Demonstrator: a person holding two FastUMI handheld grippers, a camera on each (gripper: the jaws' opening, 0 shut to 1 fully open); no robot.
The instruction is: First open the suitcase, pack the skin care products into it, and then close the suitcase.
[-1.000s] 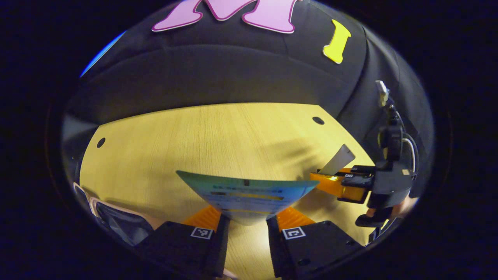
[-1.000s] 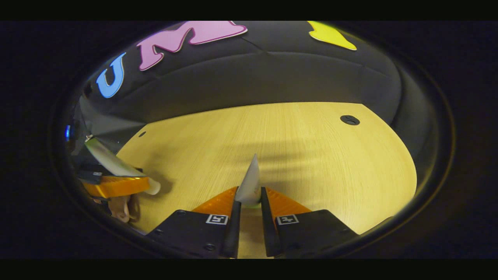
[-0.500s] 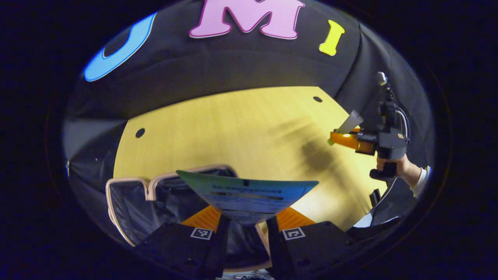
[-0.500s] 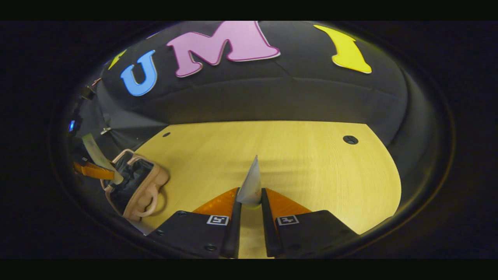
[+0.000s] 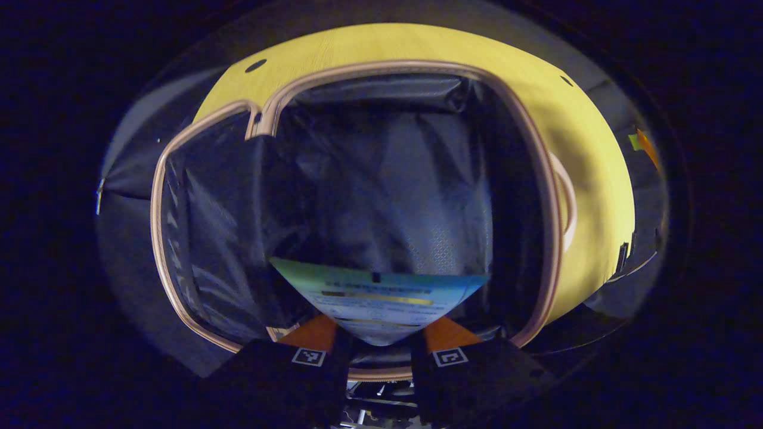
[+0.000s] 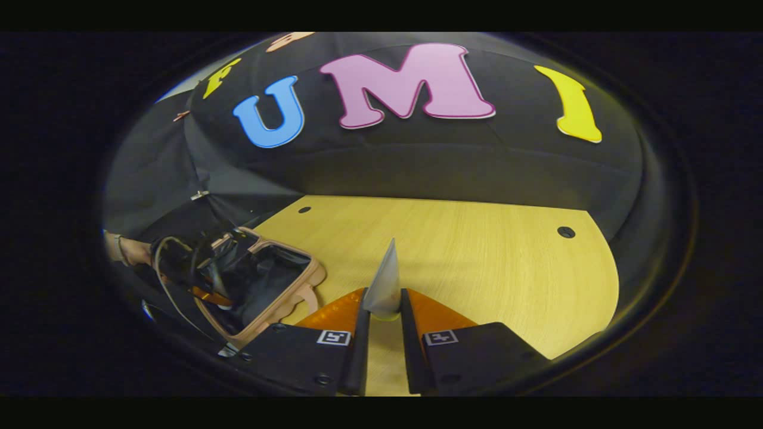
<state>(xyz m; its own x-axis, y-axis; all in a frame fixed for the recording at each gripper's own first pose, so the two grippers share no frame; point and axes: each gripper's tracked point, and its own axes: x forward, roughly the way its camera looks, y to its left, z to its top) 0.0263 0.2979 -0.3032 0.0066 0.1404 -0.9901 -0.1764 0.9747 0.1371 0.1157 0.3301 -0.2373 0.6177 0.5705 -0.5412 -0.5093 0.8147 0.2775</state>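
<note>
Both grippers grip flat sachets: left gripper [image 5: 374, 339] points down over the open suitcase [image 5: 179, 286], clamping its sachet [image 5: 378, 295]; right gripper [image 6: 384, 325] hovers level above the table [image 6: 506, 280], pinching a pale sachet [image 6: 384, 289].

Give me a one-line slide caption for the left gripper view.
Left tool holds a flat sachet above the open suitcase.

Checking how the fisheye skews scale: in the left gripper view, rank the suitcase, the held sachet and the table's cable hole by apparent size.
1. Suitcase, largest by far.
2. Sachet, though nearness to the camera inflates it.
3. Cable hole, smallest.
</note>
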